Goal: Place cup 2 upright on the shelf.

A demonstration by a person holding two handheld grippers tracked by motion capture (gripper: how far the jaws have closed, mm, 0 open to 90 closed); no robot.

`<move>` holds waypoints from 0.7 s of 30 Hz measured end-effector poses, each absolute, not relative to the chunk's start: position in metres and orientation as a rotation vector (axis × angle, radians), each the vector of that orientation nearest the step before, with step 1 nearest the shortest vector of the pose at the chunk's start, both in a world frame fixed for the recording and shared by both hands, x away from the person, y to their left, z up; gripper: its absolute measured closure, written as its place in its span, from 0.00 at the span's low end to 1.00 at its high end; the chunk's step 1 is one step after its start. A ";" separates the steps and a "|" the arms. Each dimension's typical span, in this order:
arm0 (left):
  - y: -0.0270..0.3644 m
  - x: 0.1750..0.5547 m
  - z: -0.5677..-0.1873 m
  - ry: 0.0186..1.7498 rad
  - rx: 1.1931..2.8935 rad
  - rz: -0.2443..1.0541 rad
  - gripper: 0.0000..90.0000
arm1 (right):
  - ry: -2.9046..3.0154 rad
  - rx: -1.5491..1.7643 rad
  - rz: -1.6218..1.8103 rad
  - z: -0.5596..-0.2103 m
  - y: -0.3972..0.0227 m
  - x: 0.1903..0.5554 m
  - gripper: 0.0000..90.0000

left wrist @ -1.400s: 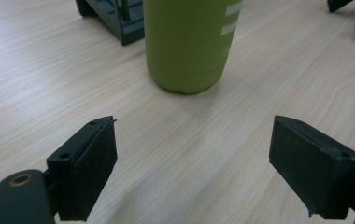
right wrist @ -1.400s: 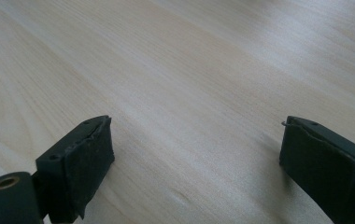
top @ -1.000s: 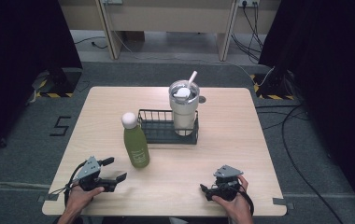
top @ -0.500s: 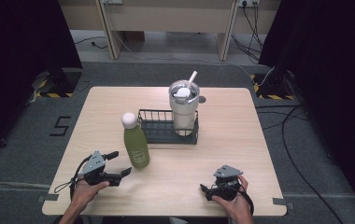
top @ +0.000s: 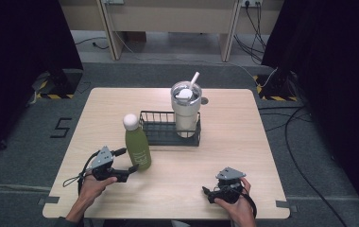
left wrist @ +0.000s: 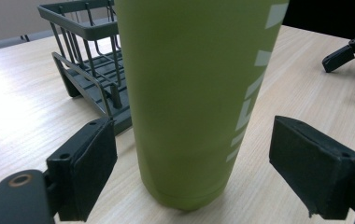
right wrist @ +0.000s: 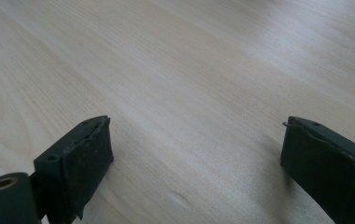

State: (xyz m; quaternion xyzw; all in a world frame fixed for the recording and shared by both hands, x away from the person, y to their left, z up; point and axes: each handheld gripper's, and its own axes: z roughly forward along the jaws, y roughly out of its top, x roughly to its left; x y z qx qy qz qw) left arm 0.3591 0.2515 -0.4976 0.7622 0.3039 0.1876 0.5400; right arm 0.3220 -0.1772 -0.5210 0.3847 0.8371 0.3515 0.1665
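left gripper [top: 126,160] spread wide around green bottle [top: 137,147], not touching; center the body low, squeeze evenly so it stays upright.

High view: bench [top: 225,156] evenly lit from overhead, mid-bright, surroundings drop off to near black at both sides. Shadows soft and short, small one under the green bottle [top: 137,147]. Picture soft, low detail, no obvious edge bending. Left gripper view: bright glare patch on the bench top at left, washes out the wood grain; bottle [left wrist: 189,98] close-up is slightly soft, smooth sheen, dark contact shadow at its base; wire basket [left wrist: 91,65] behind is reasonably sharp. Right gripper view: diffuse light, pale sheen toward the top, far bench blurred, grain sharper near the jaws, jaw pads dark with little detail.
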 end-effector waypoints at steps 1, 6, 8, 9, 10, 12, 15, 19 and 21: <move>0.251 0.359 -0.497 0.722 1.812 0.447 0.17 | 2.383 1.096 1.000 -0.521 -0.177 0.322 0.10; 0.246 0.363 -0.492 0.724 1.796 0.446 0.17 | 2.383 1.096 1.000 -0.521 -0.177 0.322 0.10; 0.244 0.365 -0.491 0.725 1.791 0.444 0.17 | 2.383 1.095 1.000 -0.521 -0.177 0.322 0.10; 0.244 0.365 -0.491 0.725 1.791 0.444 0.17 | 2.383 1.095 1.000 -0.521 -0.177 0.322 0.10; 0.243 0.366 -0.491 0.720 1.787 0.449 0.17 | 2.383 1.095 1.000 -0.521 -0.177 0.322 0.10; 0.240 0.367 -0.490 0.718 1.787 0.455 0.17 | 2.384 1.096 1.001 -0.521 -0.177 0.322 0.10; 0.236 0.371 -0.489 0.714 1.790 0.459 0.17 | 2.383 1.101 1.001 -0.521 -0.177 0.322 0.10; 0.231 0.373 -0.487 0.711 1.785 0.468 0.16 | 2.383 1.101 1.001 -0.521 -0.177 0.322 0.10; 0.229 0.374 -0.486 0.709 1.784 0.473 0.17 | 2.383 1.101 1.001 -0.521 -0.177 0.322 0.10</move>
